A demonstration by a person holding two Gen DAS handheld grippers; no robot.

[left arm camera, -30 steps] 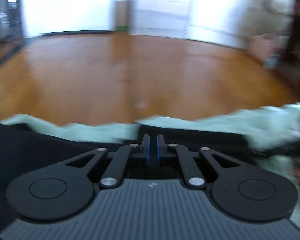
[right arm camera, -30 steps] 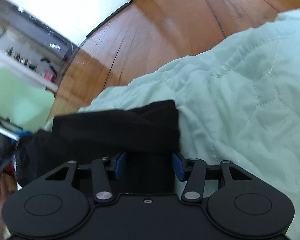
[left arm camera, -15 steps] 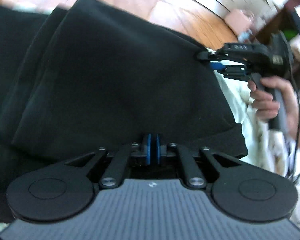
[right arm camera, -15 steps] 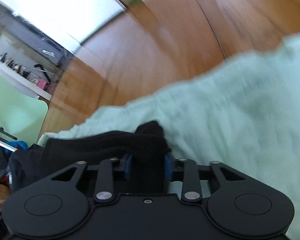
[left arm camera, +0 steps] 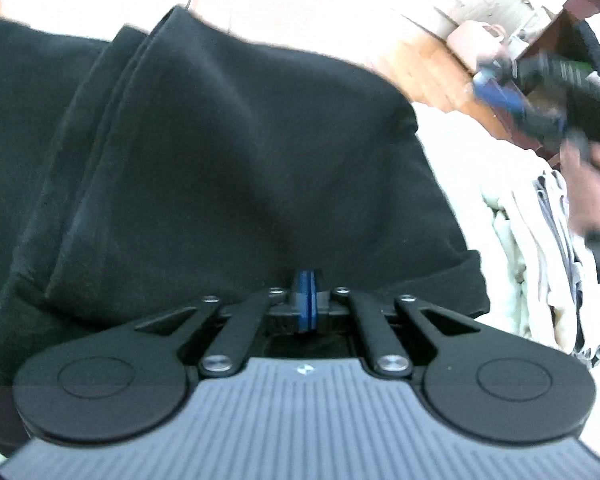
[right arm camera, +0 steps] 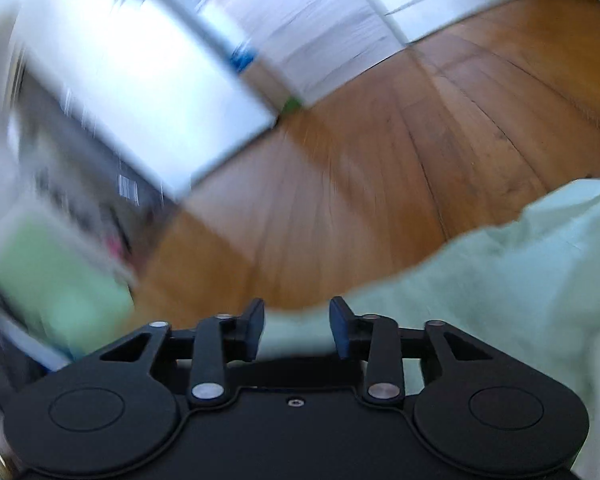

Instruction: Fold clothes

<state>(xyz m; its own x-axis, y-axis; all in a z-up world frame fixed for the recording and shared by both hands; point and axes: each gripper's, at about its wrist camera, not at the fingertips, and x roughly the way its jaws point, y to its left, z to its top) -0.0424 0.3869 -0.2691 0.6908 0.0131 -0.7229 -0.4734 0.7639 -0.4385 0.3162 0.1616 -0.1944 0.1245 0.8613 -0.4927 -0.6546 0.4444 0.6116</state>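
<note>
Left wrist: my left claw pinched on black garment edge, anchoring fold ahead of tips. Right claw wide, empty, above quilt, blurred.

Black garment; pale mint quilt; orange-brown wooden floor; black hand-held gripper with blue pads.
</note>
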